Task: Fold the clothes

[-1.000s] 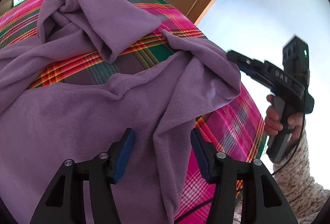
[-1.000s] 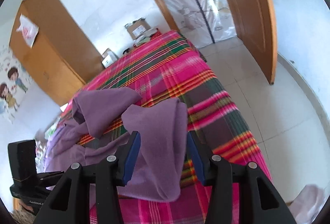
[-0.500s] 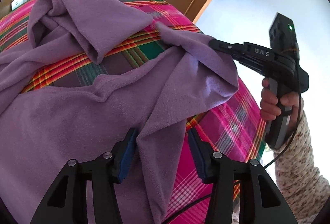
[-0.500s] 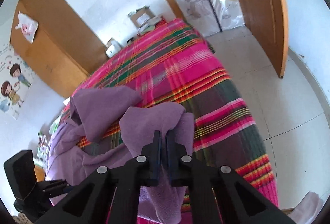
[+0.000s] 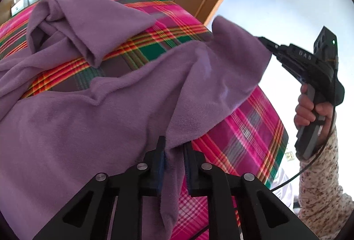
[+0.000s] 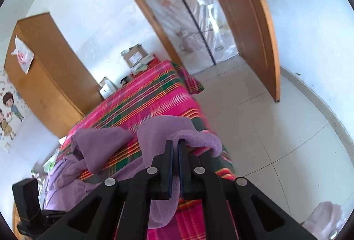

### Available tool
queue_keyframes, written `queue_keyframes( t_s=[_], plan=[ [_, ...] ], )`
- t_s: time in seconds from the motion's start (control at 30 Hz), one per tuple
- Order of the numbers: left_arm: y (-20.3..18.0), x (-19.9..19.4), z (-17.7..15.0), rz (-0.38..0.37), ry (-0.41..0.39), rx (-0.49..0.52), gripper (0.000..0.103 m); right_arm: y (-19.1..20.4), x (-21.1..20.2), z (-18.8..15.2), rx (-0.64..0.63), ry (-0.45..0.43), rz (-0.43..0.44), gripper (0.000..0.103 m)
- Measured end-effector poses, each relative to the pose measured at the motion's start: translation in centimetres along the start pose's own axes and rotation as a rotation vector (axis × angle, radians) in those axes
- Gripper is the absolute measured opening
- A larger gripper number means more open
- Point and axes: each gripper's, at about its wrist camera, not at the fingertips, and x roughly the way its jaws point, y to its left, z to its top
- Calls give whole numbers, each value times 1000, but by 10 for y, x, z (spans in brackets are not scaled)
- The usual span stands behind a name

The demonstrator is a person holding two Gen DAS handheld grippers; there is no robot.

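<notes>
My right gripper [image 6: 174,147] is closed tight on a fold of the purple fleece garment [image 5: 93,125] and holds that edge lifted above the side of the bed. My left gripper [image 5: 173,151] has its jaws close together around another hanging fold near the bottom. The rest of the garment lies crumpled on the pink plaid bedspread [image 5: 250,129].

One purple garment [image 5: 88,129], two grippers [image 5: 173,164]
</notes>
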Motion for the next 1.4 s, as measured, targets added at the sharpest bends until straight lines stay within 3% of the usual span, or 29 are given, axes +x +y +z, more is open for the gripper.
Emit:
queue_keyframes(
  t_s=[0.8,1.4],
  plan=[
    [-41,3,-16,-51,27,106,4,-68,-44,-3,141,-101,-137,4],
    [-49,19,-24,-18,64,124,4,-118,-34,-39,259,-42,-196,4]
  ],
)
